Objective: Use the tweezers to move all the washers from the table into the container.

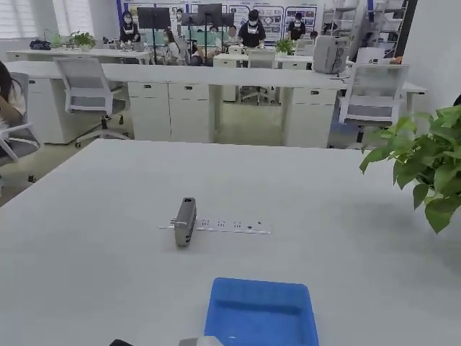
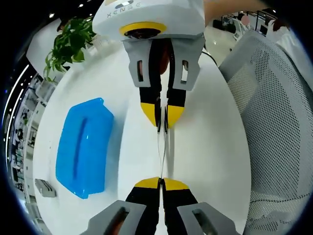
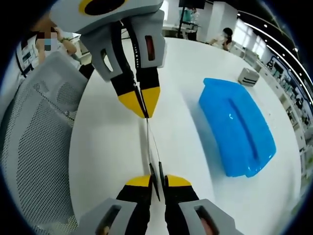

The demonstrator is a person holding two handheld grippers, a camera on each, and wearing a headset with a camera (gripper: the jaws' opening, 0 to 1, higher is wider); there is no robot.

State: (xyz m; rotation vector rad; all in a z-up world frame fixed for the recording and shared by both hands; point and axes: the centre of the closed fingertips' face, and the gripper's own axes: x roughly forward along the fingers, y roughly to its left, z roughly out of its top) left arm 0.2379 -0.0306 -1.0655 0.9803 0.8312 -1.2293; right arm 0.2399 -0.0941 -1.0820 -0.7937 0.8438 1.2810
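Tweezers [image 2: 160,152] bridged between both grippers above the table's [image 2: 210,147] near edge, just beside the blue container [image 2: 80,147]. Right gripper [image 2: 162,117] is pinched narrow on the wider end, left gripper [image 2: 161,182] pinched on the thin tips. Can't tell where the washers lie. Suggest: release left first, seat tweezers square in right, squeeze lightly so the tips can open.

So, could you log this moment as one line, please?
left gripper: shut on tweezers | right gripper: shut on tweezers | container: blue, on table
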